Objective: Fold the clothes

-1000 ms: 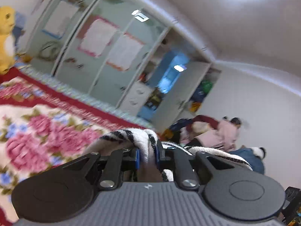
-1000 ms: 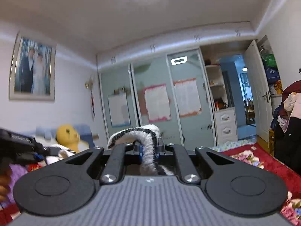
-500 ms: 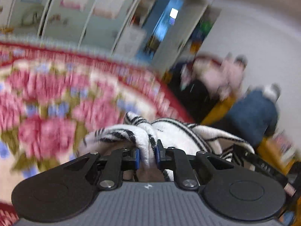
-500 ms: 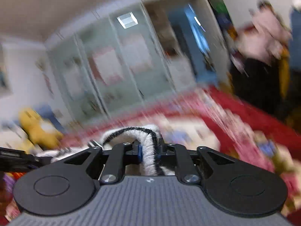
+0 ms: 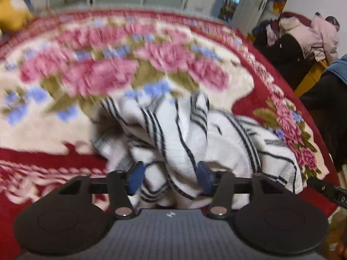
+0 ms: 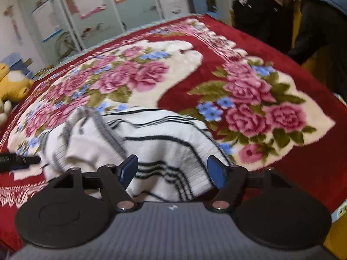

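Note:
A white garment with thin black stripes (image 5: 216, 143) lies bunched on the flowered red blanket (image 5: 108, 71). My left gripper (image 5: 170, 178) is open just over its near edge, loose folds lying between the blue pads (image 5: 135, 176). The same striped garment (image 6: 164, 138) fills the lower middle of the right wrist view. There my right gripper (image 6: 172, 171) is open too, its blue pads (image 6: 214, 171) spread wide on either side of the cloth. The left gripper's tip shows as a black bar (image 6: 15, 160) at the left edge.
A yellow plush toy (image 6: 13, 84) sits at the blanket's far left. A pile of dark and pink clothes (image 5: 303, 34) is heaped at the right beyond the bed. Pale wardrobe doors (image 6: 86, 15) stand behind the bed. The far half of the blanket (image 6: 249, 86) is bare.
Both grippers, shut on the garment and held high, have swung down to the blanket and opened. The garment has dropped onto the blanket in a loose heap.

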`<state>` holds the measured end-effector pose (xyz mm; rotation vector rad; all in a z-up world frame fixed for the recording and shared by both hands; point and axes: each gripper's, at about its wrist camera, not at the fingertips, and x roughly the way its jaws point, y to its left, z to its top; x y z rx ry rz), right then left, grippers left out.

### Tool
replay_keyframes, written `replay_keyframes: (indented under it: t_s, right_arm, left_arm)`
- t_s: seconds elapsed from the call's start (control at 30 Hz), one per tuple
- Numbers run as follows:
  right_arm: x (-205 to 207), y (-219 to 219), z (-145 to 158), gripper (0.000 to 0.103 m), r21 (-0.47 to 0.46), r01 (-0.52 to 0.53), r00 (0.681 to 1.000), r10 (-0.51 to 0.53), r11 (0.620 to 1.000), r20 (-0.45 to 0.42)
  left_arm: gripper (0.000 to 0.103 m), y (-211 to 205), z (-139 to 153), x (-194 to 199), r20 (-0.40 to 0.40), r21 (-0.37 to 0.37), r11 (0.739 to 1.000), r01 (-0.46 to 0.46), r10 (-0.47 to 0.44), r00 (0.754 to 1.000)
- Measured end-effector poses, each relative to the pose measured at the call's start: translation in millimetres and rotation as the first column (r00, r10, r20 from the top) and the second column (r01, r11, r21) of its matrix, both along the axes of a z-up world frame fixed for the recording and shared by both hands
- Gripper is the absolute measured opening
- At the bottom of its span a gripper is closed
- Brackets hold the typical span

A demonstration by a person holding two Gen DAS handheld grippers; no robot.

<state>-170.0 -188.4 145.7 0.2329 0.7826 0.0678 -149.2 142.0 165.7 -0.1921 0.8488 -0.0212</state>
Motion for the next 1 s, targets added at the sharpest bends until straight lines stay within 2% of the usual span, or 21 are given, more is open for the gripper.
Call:
replay_keyframes:
  t_s: [0.1,0.23,0.4,0.5,0.8,0.93,1.0]
  right_arm:
    - [-17.0,13.3,14.1,0.078,-0.015,-0.012,1.0,0.012,1.0,0.001]
    - [-29.0,27.2,15.2,0.081,0.056,0.001,0.999,0.002,0.998,-0.054]
    - [-37.8,34.4,13.5,0.081,0.168,0.03,0.995,-0.013,0.985,-0.103]
    - [-42.0,34.2,13.3,0.081,0.217,0.057,0.988,-0.025,0.975,-0.15]
    - [-49.8,32.9,29.7,0.082,0.128,0.064,0.99,-0.046,0.99,-0.136]
    - [-51.4,31.7,33.9,0.082,0.076,0.068,0.989,-0.057,0.995,-0.133]
    - [-52.7,28.4,35.1,0.082,0.071,0.077,0.99,-0.068,0.994,-0.123]
  left_arm:
    - [0.077,-2.0,23.0,-20.4,0.058,0.039,0.999,-0.008,0.006,0.998]
    - [0.08,-18.8,30.9,-29.1,0.006,0.076,0.997,0.033,-0.034,0.999]
    - [0.08,-44.1,24.7,-36.1,-0.04,0.138,0.987,0.079,-0.074,0.996]
    - [0.08,-64.8,23.6,-38.3,-0.063,0.218,0.968,0.125,-0.114,0.992]
    - [0.08,-109.9,36.5,-33.1,-0.05,0.286,0.941,0.182,-0.175,0.983]
    - [0.081,-128.1,43.8,-39.3,0.032,0.376,0.915,0.148,-0.172,0.985]
    - [0.081,-134.6,48.7,-47.6,0.103,0.432,0.895,0.113,-0.174,0.979]
